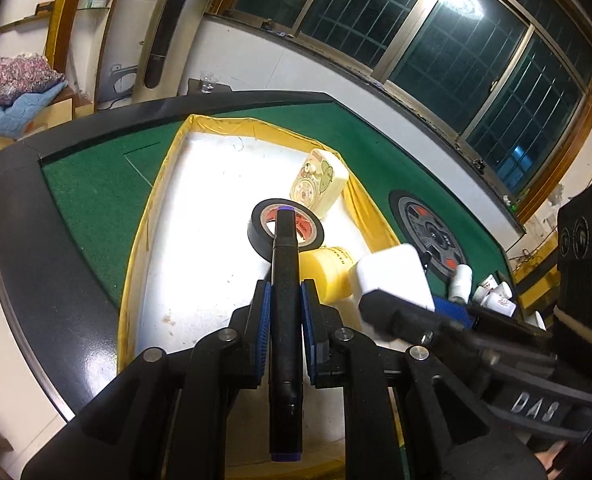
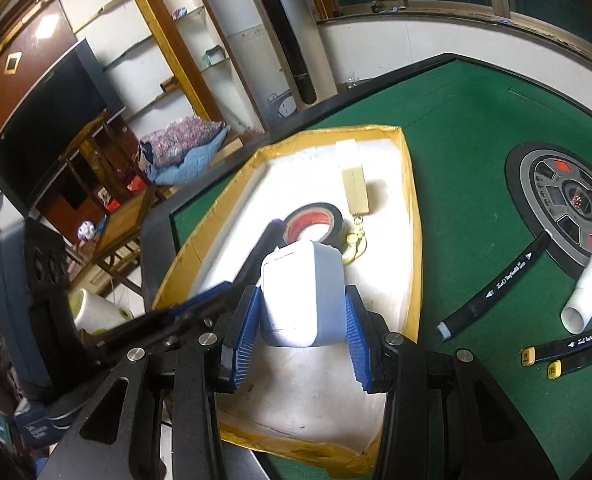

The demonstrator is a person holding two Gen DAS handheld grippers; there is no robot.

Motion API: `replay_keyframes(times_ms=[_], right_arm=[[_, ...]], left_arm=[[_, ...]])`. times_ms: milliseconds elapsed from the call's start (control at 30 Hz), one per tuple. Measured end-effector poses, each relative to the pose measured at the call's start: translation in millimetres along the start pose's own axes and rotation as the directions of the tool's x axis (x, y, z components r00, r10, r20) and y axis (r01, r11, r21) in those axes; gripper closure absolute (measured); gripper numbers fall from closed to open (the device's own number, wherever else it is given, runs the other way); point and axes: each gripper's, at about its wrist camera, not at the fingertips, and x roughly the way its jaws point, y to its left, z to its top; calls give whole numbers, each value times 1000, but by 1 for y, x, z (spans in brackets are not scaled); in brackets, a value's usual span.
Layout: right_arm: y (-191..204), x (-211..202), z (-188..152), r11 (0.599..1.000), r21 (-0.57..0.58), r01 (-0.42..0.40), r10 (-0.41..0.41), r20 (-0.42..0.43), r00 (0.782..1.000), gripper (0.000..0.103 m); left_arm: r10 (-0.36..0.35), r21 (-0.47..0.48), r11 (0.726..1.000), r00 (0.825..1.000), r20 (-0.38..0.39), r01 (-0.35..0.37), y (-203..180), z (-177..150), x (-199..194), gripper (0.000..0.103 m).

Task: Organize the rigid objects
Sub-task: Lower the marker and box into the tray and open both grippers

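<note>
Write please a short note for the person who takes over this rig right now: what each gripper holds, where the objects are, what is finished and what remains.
Left gripper: shut on a black marker with purple ends, over the tray.
Right gripper: shut on a white charger block, also over the tray.
Already in the yellow-rimmed tray: black tape roll, cream cartoon case with a keyring, yellow jar.
Still on the green felt outside the tray: three black markers, a white tube; the left view shows more small white items there.
Left to do: set down both held items, then collect the rest.
</note>
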Motion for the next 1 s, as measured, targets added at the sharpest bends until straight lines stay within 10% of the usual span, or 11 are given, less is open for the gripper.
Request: replay_keyframes(times_ms=[500, 1000], right_arm=[[-10, -6, -8, 999, 33, 14, -14, 5, 1000, 64], [-19, -38, -10, 994, 96, -42, 30, 118, 993, 52]], left_arm=[[-15, 27, 1000, 1000, 5, 15, -5, -4, -4, 87], [-68, -17, 997, 996, 50, 69, -10, -6, -28, 50]])
